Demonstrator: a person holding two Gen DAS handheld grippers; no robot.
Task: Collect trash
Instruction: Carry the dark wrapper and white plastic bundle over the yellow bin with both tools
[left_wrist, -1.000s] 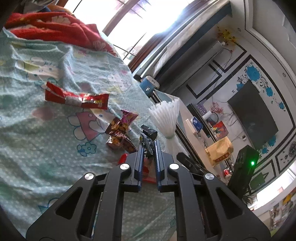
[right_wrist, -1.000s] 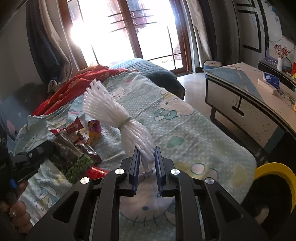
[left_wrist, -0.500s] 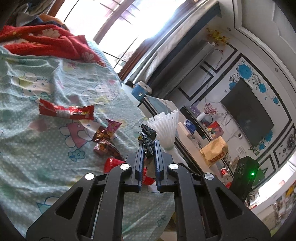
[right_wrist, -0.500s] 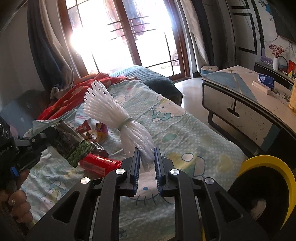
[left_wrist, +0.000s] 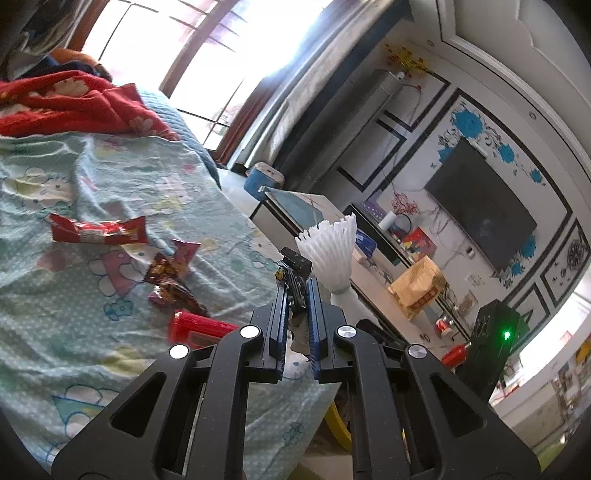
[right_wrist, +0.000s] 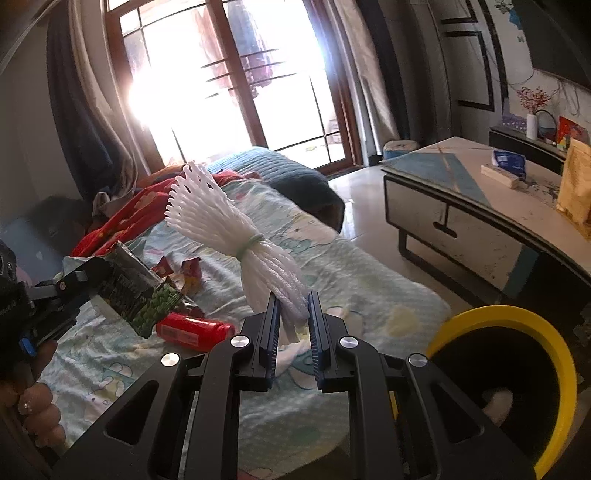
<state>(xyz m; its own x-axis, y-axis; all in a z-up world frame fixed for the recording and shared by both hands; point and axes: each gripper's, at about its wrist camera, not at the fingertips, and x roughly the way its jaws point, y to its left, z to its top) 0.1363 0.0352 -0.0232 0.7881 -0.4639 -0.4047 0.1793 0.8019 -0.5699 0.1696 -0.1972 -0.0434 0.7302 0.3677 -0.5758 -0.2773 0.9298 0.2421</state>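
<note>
Both tongs carry light trash above the bed (right_wrist: 369, 266), near the yellow-rimmed bin (right_wrist: 517, 332).

Right tongs (right_wrist: 291, 314) pinch the soft, springy foam net (right_wrist: 229, 221) at its tied tail; left tongs (left_wrist: 297, 295) are closed on a thin, crinkly snack wrapper (right_wrist: 136, 291), best held by its flat edge.

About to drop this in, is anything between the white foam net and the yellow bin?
Nothing visible. The white foam net, clamped in the right hand-held gripper, has open air between it and the yellow-rimmed bin at lower right.
</note>
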